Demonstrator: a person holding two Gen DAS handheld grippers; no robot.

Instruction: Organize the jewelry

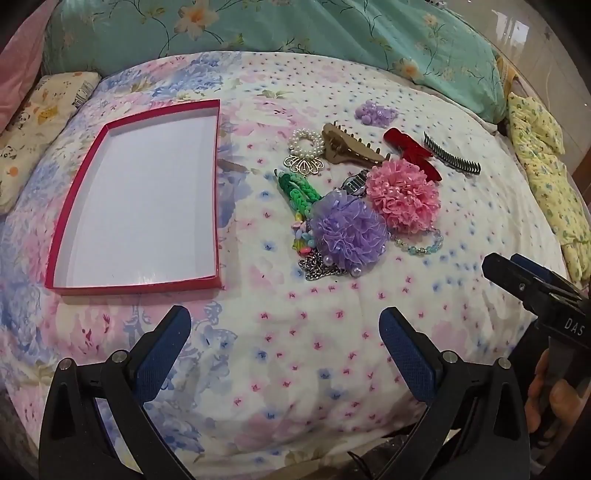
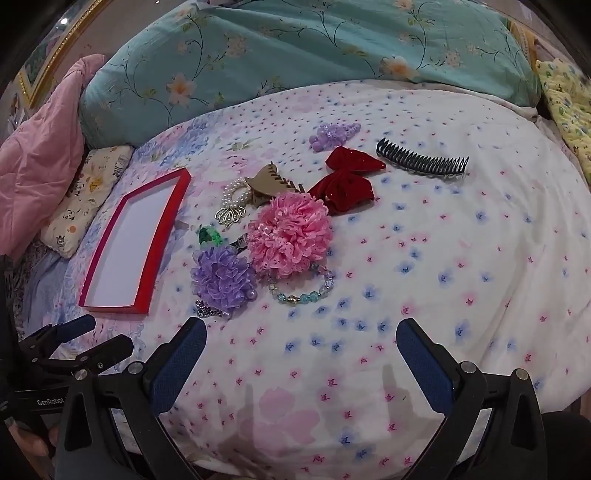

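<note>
An empty red box with a white floor lies on the bed at the left; it also shows in the right wrist view. To its right is a pile of accessories: a purple pom-pom, a pink pom-pom, a tan claw clip, a pearl bracelet, a red bow, a black comb, a bead bracelet and a chain. My left gripper is open and empty, short of the pile. My right gripper is open and empty, near the bead bracelet.
A teal floral pillow lies at the back, a pink cloth and a small panda-print pillow at the left, a yellow quilt at the right. A small purple clip lies apart behind the pile.
</note>
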